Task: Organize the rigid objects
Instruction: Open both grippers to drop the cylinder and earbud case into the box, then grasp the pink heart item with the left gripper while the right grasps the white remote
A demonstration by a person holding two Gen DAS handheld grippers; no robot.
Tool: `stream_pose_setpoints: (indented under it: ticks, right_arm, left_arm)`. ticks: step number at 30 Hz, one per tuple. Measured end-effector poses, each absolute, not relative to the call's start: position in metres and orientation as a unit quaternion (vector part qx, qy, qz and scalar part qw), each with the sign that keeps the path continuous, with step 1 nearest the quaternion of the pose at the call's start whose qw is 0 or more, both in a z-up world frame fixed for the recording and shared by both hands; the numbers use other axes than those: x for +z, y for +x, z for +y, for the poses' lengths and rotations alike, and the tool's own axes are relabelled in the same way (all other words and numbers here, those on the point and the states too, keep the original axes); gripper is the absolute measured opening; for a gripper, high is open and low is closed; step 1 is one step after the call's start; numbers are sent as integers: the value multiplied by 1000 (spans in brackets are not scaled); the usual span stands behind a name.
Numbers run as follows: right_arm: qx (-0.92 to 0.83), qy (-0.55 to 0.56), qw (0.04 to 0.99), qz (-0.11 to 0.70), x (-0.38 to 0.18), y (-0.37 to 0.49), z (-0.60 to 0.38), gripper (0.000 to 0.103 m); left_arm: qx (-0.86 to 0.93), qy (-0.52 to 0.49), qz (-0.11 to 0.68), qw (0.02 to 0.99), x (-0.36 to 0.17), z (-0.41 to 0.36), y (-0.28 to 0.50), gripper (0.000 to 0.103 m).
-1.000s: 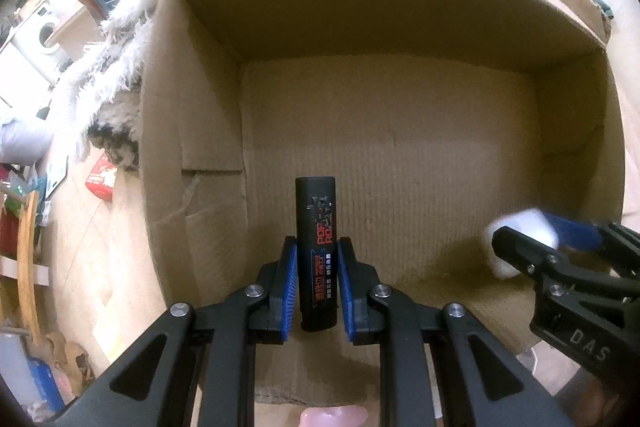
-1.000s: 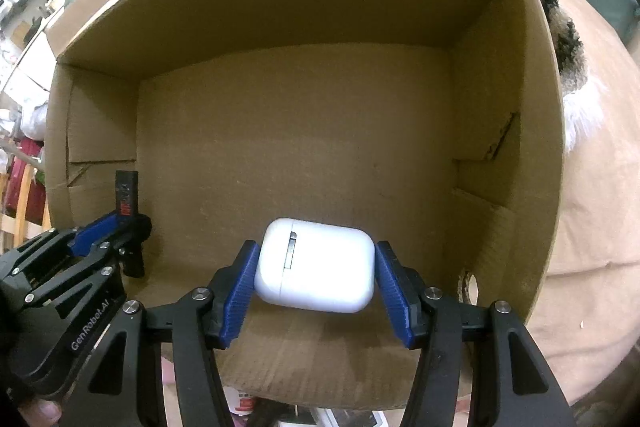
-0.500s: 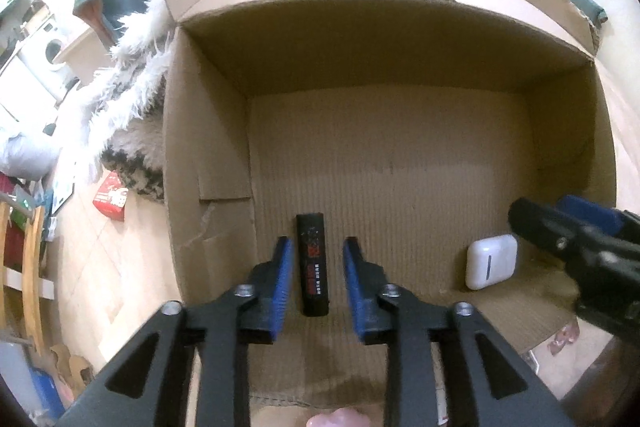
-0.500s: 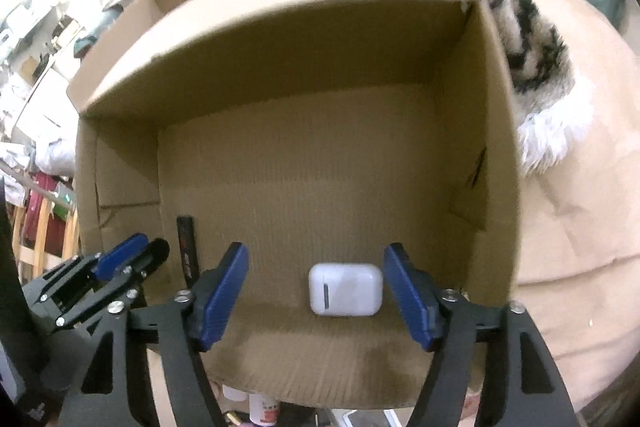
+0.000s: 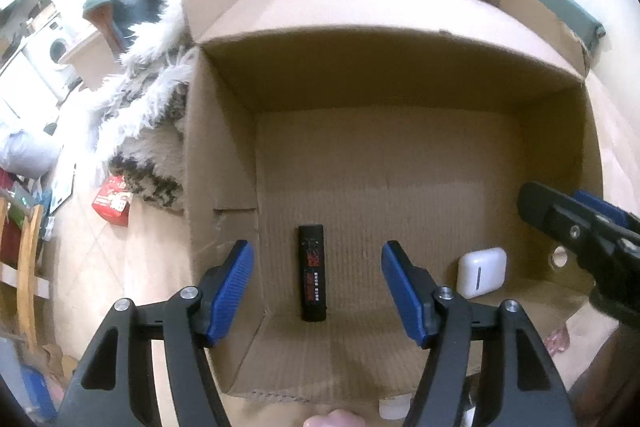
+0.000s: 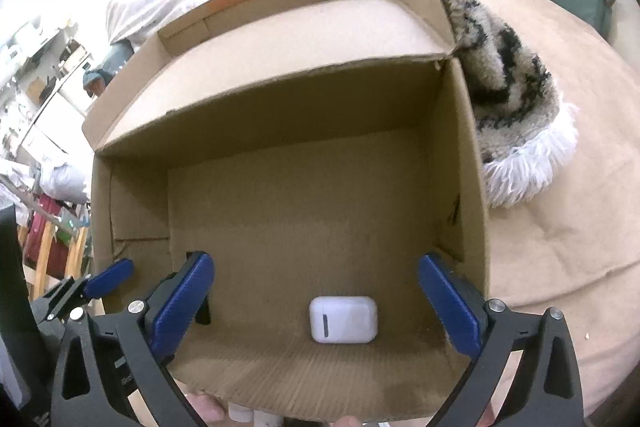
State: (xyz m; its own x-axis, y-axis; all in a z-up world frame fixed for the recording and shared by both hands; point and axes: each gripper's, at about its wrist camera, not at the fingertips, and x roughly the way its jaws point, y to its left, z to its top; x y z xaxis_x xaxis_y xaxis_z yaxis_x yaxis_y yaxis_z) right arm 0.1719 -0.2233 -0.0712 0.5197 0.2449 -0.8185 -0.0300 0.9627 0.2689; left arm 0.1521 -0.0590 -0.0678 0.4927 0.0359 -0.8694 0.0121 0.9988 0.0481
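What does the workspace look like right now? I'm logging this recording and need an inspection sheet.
Surface: open cardboard box, its corrugated floor bare apart from two things.
Job's things: black tube lies flat near the front left; white earbud case lies flat to the front right, apart from the tube.
Clutter: red packet on the floor outside the box.
Grippers: left gripper open above the tube, holding nothing; right gripper open above the case, holding nothing.
Cables: nothing seen.
Surroundings: shaggy black-and-white rug beside the box; washing machine in the background.
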Motion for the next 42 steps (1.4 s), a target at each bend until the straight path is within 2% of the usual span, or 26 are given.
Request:
stream_pose_setpoints:
  ticks: [8, 16, 21, 30, 42]
  right_arm:
    - [69, 117, 871, 473, -55, 162, -231, 103]
    - [68, 95, 890, 440, -13, 129, -231, 103]
    - [88, 142, 878, 448, -1, 96, -239, 103]
    - [82, 118, 881, 451, -7, 62, -249, 103]
    - [66, 152, 841, 515, -55, 68, -276, 103]
  left_arm:
    - [3, 12, 481, 876, -44, -50, 141, 64]
    - [5, -4, 457, 890, -5, -25, 103, 64]
    - [49, -5, 456, 889, 2, -7, 70, 65]
    - [55, -54, 514, 854, -33, 7, 45, 65]
    - [32, -103, 655, 748, -118, -8, 54, 65]
